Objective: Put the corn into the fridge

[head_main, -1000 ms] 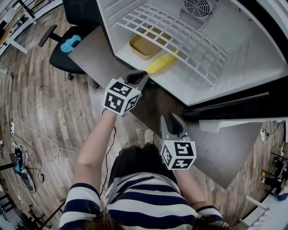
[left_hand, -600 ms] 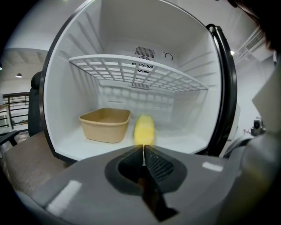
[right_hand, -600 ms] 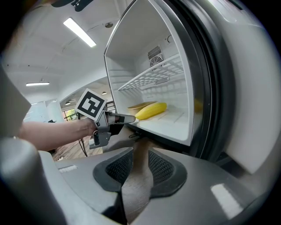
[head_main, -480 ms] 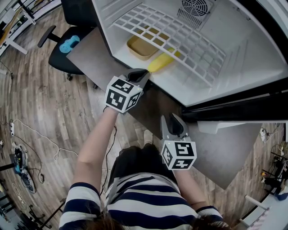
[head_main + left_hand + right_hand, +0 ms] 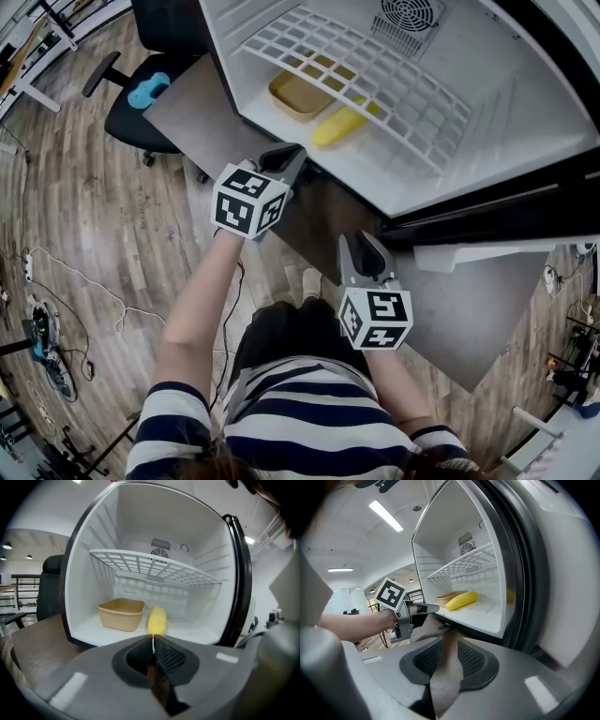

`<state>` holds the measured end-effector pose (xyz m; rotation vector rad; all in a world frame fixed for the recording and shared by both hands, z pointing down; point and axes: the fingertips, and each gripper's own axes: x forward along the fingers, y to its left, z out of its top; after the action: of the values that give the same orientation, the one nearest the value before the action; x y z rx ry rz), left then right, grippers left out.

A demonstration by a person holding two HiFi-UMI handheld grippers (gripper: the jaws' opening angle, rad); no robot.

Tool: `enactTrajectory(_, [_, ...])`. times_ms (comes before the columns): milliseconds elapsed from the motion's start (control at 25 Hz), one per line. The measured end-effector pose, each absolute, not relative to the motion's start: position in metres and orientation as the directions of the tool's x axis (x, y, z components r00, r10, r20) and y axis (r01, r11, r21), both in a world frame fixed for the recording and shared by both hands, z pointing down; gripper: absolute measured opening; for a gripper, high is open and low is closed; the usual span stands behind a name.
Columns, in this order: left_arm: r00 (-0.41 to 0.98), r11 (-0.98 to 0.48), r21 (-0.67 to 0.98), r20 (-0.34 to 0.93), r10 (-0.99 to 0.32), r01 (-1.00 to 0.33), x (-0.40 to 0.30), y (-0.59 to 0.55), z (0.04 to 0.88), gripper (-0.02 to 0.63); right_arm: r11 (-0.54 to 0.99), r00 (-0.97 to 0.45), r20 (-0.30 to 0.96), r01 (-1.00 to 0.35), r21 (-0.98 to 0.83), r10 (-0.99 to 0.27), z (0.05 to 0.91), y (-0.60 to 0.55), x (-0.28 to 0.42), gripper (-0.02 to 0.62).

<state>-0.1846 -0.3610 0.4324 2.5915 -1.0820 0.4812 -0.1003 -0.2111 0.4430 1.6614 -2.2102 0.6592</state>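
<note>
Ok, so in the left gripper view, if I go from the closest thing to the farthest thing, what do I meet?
left tongs, shut → corn → round fan grille at the very back. The tan tub sits about as deep as the corn, so it is left out.

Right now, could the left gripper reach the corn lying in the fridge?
Probably yes: the fridge stands open and the corn lies near its front edge, straight ahead of the left gripper, nothing between. Its shut fingers would need opening first.
</note>
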Motion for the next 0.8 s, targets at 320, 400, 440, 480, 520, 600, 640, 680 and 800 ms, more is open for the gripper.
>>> enactTrajectory(320, [0.638, -0.639, 0.133, 0.361, -0.68, -0.757, -0.201, -0.331, 0.415, 0.0, 0.216, -0.272, 0.475, -0.962, -0.169, -0.837, 0.429, -0.202, -0.099, 0.091])
enactTrajectory(400, [0.62, -0.617, 0.137, 0.354, -0.7, -0.775, -0.207, -0.322, 0.411, 0.0, 0.209, -0.263, 0.464, -0.964, -0.166, -0.846, 0.424, -0.2, -0.097, 0.091])
enactTrajectory(440, [0.607, -0.601, 0.14, 0.351, -0.713, -0.787, -0.212, -0.319, 0.409, 0.0, 0.205, -0.259, 0.458, -0.965, -0.165, -0.85, 0.422, -0.199, -0.097, 0.089])
enactTrajectory(480, [0.595, -0.586, 0.143, 0.347, -0.725, -0.798, -0.216, -0.315, 0.407, 0.0, 0.202, -0.256, 0.452, -0.966, -0.165, -0.854, 0.42, -0.198, -0.096, 0.086])
enactTrajectory(520, [0.584, -0.572, 0.146, 0.342, -0.736, -0.807, -0.22, -0.31, 0.406, 0.0, 0.199, -0.253, 0.447, -0.966, -0.164, -0.858, 0.418, -0.197, -0.096, 0.084])
enactTrajectory(600, [0.563, -0.547, 0.148, 0.328, -0.759, -0.824, -0.228, -0.301, 0.401, 0.0, 0.196, -0.248, 0.44, -0.967, -0.162, -0.863, 0.414, -0.194, -0.096, 0.083])
enactTrajectory(640, [0.551, -0.534, 0.147, 0.321, -0.77, -0.832, -0.232, -0.297, 0.398, 0.0, 0.195, -0.246, 0.438, -0.968, -0.16, -0.864, 0.413, -0.193, -0.096, 0.083])
enactTrajectory(680, [0.537, -0.52, 0.144, 0.315, -0.782, -0.842, -0.236, -0.292, 0.396, 0.0, 0.194, -0.245, 0.438, -0.968, -0.158, -0.865, 0.412, -0.192, -0.096, 0.083])
enactTrajectory(800, [0.495, -0.476, 0.138, 0.298, -0.816, -0.868, -0.247, -0.279, 0.391, 0.0, 0.194, -0.242, 0.435, -0.969, -0.153, -0.867, 0.408, -0.189, -0.095, 0.081])
